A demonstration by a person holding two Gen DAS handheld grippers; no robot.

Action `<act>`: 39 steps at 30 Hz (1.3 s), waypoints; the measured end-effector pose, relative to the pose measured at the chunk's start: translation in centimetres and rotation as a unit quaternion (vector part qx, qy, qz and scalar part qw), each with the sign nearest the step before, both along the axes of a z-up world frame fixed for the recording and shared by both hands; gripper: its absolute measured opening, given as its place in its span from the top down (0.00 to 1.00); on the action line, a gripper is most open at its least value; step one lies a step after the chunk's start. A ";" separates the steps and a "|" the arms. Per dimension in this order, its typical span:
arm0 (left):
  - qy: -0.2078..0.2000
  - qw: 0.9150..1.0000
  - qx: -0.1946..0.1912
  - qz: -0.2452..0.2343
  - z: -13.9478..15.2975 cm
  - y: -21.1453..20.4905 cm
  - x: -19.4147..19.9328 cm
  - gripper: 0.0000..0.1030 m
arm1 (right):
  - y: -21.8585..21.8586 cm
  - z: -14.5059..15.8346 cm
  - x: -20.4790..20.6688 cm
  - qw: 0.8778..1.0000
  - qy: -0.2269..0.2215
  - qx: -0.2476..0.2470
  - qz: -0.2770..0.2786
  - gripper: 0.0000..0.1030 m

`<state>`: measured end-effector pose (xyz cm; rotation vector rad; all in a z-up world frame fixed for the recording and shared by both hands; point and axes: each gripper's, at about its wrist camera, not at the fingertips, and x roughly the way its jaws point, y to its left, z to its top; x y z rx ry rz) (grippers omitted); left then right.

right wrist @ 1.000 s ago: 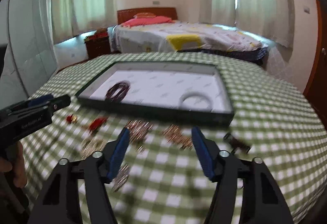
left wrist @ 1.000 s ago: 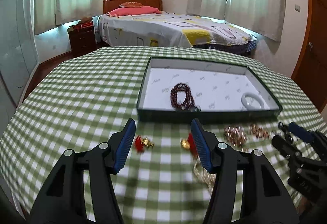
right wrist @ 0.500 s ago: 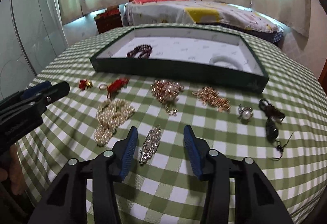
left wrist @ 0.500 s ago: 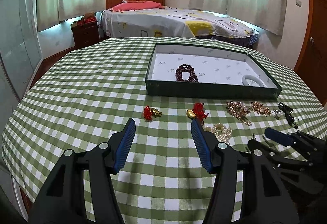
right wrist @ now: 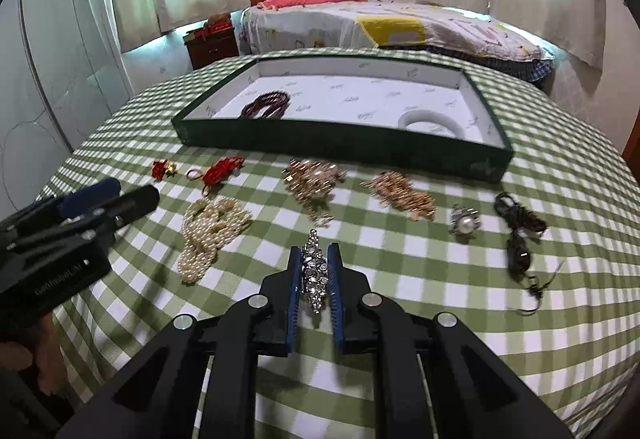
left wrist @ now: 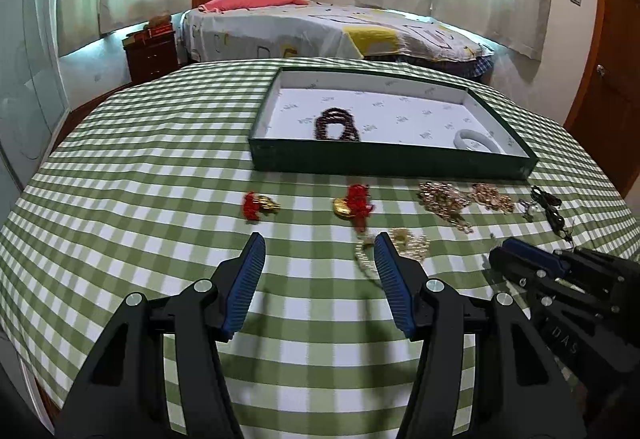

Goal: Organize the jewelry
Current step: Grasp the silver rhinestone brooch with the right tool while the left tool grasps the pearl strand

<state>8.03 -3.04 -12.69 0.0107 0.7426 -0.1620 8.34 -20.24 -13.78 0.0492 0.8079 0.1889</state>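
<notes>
My right gripper (right wrist: 315,251) is shut on a silver rhinestone piece (right wrist: 315,273), just above the checked cloth. A green tray (right wrist: 340,137) behind holds a dark bead bracelet (right wrist: 267,104) and a white bangle (right wrist: 430,119). On the cloth lie a pearl necklace (right wrist: 210,231), two red charms (right wrist: 219,171) (right wrist: 163,169), two gold pieces (right wrist: 314,181) (right wrist: 402,193), a pearl ring (right wrist: 464,223) and a black cord (right wrist: 518,231). My left gripper (left wrist: 320,243) is open and empty above the cloth, in front of the red charms (left wrist: 354,201) (left wrist: 258,203); the tray (left wrist: 384,159) lies beyond.
The round table has a green checked cloth (left wrist: 140,167) that falls off at the near edge. A bed (left wrist: 328,27) and a nightstand (left wrist: 150,53) stand beyond the table. A wooden door (left wrist: 608,59) is at the right.
My right gripper has closed on the silver rhinestone piece, which lay between its open fingers half a second ago. My left gripper stays open and has drifted slightly.
</notes>
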 end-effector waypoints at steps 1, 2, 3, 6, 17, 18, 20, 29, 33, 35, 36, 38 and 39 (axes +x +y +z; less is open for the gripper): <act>0.001 1.000 -0.001 -0.005 -0.1 -0.3 0.0 0.46 | -0.3 0.1 -0.1 1.000 -0.003 0.001 -0.004 0.87; 0.002 1.000 -0.002 -0.010 -0.1 -0.7 0.0 0.46 | -0.8 0.3 -0.1 1.000 -0.005 0.003 -0.010 0.87; 0.003 1.000 -0.002 -0.015 -0.2 -1.1 0.1 0.46 | -1.2 0.3 -0.1 1.000 -0.007 0.005 -0.014 0.87; 0.009 1.000 -0.006 -0.025 -0.6 -1.9 0.2 0.46 | -2.4 0.5 -0.2 1.000 -0.010 0.010 -0.027 0.87; 0.052 0.998 -0.011 -0.031 -2.6 -3.5 1.5 0.46 | -4.4 0.2 -0.4 0.998 -0.013 0.030 -0.045 0.87; 0.051 0.998 -0.007 -0.032 -2.7 -3.7 1.5 0.45 | -4.3 0.2 -0.3 0.998 -0.013 0.031 -0.044 0.87; 0.049 0.998 -0.002 -0.036 -2.7 -3.9 1.5 0.45 | -4.4 0.1 -0.4 0.998 -0.013 0.032 -0.044 0.87; 0.043 0.997 -0.002 -0.064 -2.7 -4.2 0.9 0.76 | -4.3 0.0 -0.4 0.999 -0.011 0.031 -0.043 0.87; 0.043 0.997 -0.005 -0.066 -2.7 -4.2 0.8 0.79 | -4.3 0.0 -0.4 0.999 -0.012 0.031 -0.043 0.87; 0.042 0.997 -0.008 -0.065 -2.6 -4.1 0.7 0.80 | -4.2 0.0 -0.4 0.999 -0.013 0.030 -0.043 0.87; 0.042 0.997 -0.009 -0.065 -2.6 -4.0 0.7 0.80 | -4.2 0.0 -0.4 0.999 -0.013 0.030 -0.042 0.87; 0.038 0.997 -0.012 -0.064 -2.3 -3.9 0.5 0.81 | -4.1 0.0 -0.5 0.999 -0.015 0.029 -0.041 0.87; 0.036 0.997 -0.011 -0.064 -2.2 -3.9 0.5 0.83 | -4.1 0.0 -0.5 0.999 -0.016 0.028 -0.041 0.87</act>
